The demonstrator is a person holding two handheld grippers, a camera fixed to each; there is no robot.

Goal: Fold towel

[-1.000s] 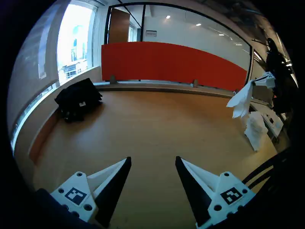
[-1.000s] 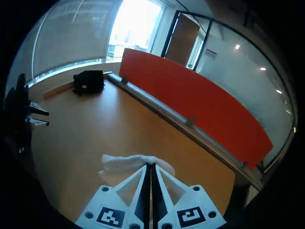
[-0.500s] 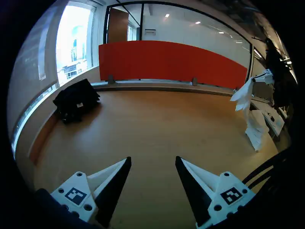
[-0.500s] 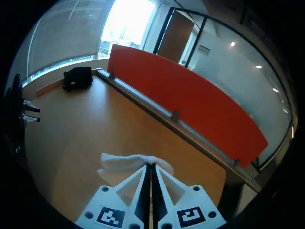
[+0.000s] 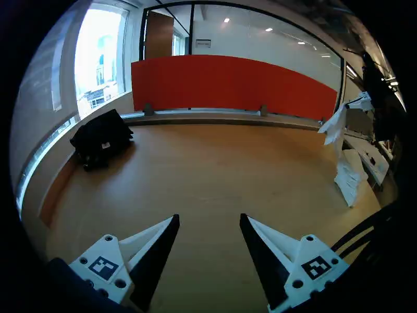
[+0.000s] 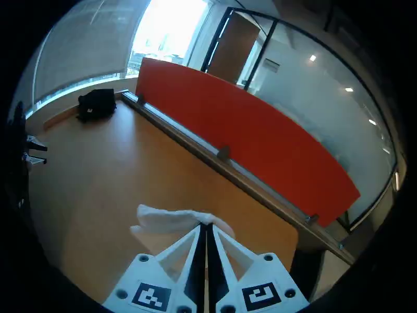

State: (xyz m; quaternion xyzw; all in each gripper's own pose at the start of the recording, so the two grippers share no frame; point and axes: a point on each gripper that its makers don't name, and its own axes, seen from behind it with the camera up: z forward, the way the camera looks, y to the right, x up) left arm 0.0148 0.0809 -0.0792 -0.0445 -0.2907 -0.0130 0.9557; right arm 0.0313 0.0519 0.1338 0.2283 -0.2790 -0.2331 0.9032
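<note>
Right gripper (image 6: 207,226) aloft, pinching towel (image 6: 167,221), left gripper (image 5: 208,217) agape above desk (image 5: 208,156)

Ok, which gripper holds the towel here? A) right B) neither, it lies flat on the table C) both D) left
A: the right gripper is shut on the white towel, while the left gripper hangs open with nothing between its jaws.

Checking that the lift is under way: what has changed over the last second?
The right gripper, shut on the white towel, has carried it a little higher and farther from the black bag. The left gripper stayed open over the wooden table, holding nothing.
</note>
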